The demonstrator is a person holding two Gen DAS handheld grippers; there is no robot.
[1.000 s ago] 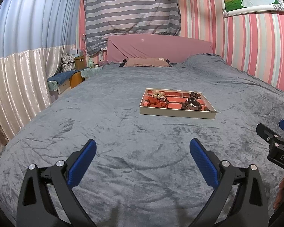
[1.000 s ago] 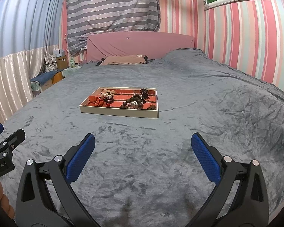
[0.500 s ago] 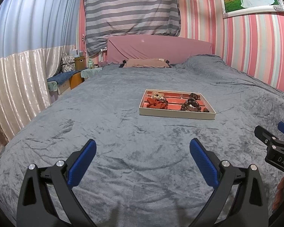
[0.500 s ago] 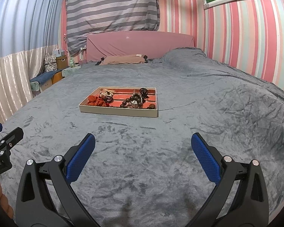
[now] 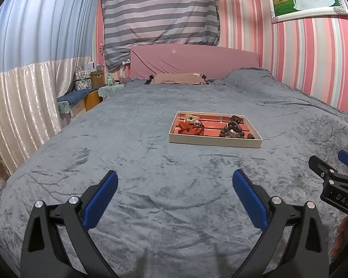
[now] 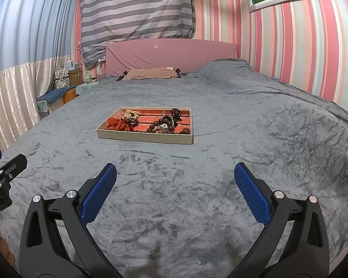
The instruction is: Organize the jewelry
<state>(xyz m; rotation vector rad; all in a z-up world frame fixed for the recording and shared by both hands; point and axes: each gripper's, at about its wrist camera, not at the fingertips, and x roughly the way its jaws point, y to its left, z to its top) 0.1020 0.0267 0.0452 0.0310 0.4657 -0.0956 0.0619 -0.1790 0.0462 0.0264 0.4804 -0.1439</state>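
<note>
Right wrist: black ring [image 6: 175,112] in tray [image 6: 144,137].

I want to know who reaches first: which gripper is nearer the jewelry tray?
Right, though only slightly. The right gripper hovers open short of the jewelry tray, which lies ahead to its left. The left gripper hovers open with the tray ahead to its right.

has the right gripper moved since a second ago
Yes, slightly. In the left wrist view the right gripper sits a little lower and further left against the jewelry tray than before, so it has eased inward and down. Its jaws are open and empty.
</note>
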